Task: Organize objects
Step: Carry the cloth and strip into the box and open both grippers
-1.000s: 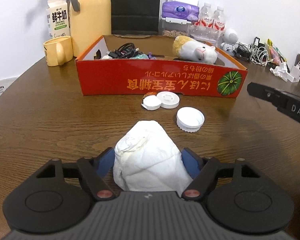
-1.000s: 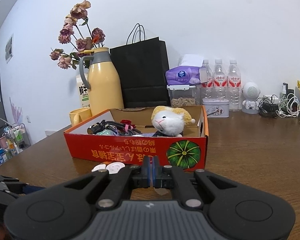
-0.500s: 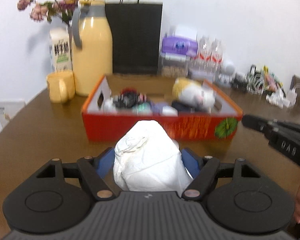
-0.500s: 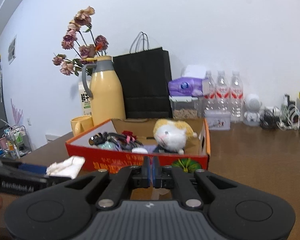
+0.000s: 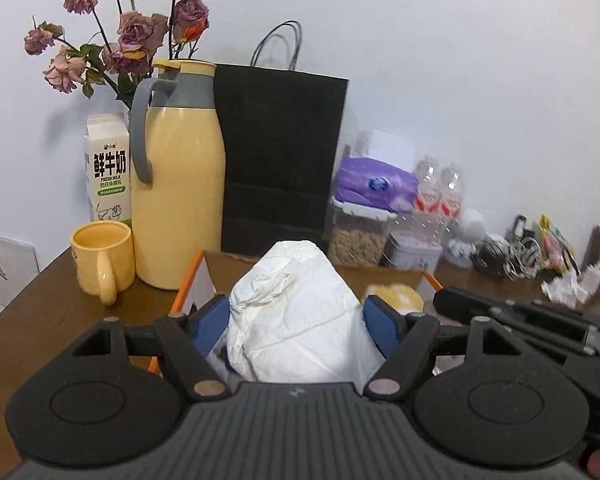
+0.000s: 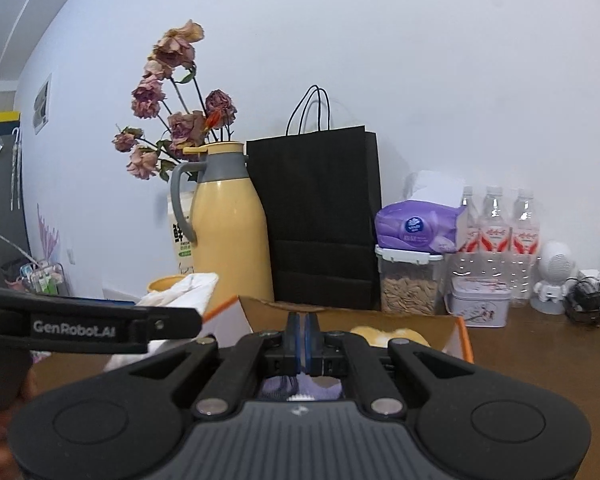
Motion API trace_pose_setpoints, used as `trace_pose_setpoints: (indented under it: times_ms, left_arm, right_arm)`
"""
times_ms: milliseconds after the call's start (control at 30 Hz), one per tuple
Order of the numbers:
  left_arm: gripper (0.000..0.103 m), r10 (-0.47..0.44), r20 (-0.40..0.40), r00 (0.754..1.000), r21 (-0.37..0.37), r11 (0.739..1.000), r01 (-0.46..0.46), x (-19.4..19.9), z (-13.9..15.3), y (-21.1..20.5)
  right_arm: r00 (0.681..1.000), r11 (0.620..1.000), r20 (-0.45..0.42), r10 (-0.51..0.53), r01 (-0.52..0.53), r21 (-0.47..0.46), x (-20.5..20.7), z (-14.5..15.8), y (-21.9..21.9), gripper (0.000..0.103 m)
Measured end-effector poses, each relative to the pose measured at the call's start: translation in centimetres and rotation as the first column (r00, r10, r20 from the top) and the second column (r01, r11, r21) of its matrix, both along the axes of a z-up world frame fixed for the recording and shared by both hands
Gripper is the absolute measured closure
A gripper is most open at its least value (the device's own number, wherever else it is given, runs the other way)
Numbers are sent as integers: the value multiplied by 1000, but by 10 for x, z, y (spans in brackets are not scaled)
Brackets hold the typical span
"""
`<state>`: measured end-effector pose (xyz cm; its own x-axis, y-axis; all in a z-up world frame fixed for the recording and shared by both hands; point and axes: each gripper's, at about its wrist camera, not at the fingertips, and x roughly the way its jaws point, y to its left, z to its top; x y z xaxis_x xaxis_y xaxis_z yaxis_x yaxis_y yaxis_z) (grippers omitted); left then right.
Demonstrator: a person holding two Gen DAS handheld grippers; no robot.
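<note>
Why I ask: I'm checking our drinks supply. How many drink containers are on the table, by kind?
Water bottles: 3
Milk carton: 1
Yellow jug: 1
Yellow mug: 1
Total: 6

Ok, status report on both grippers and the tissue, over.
Left gripper shut on white tissue wad, above the box. Right gripper shut, empty. Nothing in the way.

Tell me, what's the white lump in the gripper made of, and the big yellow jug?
White lump: probably tissue paper, matte, crumpled with soft creases. Yellow jug: smooth, slightly glossy body, perhaps plastic or painted metal; its grey handle looks like plastic.
</note>
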<state>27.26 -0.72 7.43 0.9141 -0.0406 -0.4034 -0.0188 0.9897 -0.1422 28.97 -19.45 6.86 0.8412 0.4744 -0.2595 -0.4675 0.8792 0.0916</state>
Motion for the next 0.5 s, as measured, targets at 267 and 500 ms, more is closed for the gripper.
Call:
trace_pose_setpoints:
  times_ms: [267,500]
  left_arm:
    - [27,28,-50,998,-52,998,-31,54,-20,18]
    - [21,36,-107,994,0,999,-37,68,-42,15]
  right_arm:
    - [997,998,-81,8,-3,64,58,-15,11,101]
    - [991,999,-136,6,-1,42,75,-36,11,101]
